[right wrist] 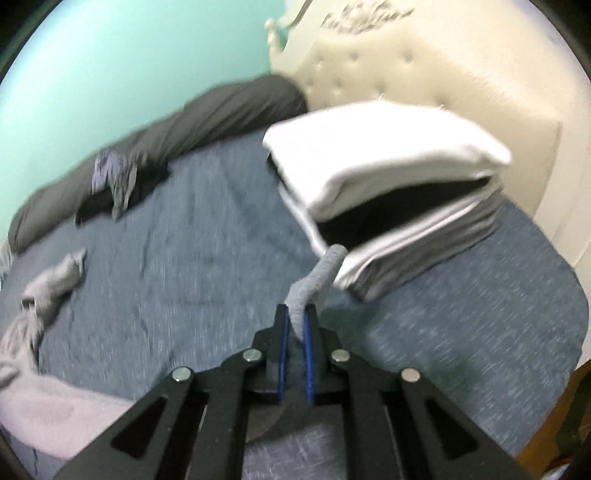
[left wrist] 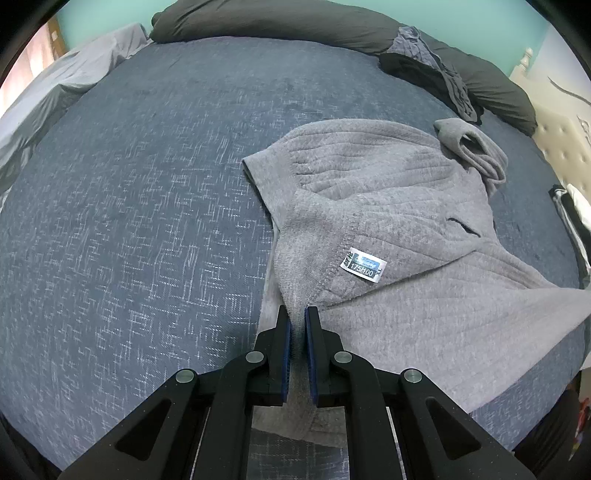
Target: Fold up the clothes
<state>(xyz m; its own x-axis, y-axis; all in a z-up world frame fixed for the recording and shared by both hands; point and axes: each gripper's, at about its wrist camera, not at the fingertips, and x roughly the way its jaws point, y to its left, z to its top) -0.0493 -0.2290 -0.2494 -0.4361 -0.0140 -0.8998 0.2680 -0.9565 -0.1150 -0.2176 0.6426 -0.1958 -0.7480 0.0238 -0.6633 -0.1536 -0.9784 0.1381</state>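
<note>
Between the blue pads of the left gripper a fold of the grey knit sweater is pinched tight, the jaws nearly together with only cloth in the gap. Ahead of that gripper and off to its right the sweater spreads over the dark blue bedspread, inside out at the neck so that a small size label shows just beyond the fingertips. Farther ahead and to the right one sleeve lies bunched up. At the far edge of the bed, well beyond the gripper, a long dark bolster runs across, with a crumpled grey-blue garment lying over it.

Over on the other side, the right gripper is likewise clamped on grey fabric: a twisted strand of the sweater's cloth rises out from between its pads, which press on it from both sides. This view is blurred. Just ahead of the right gripper and a little to its right stands a stack of folded clothes, white on top with dark and grey layers beneath, near a cream tufted headboard. To that gripper's left, the rest of the sweater lies on the bedspread.
</note>
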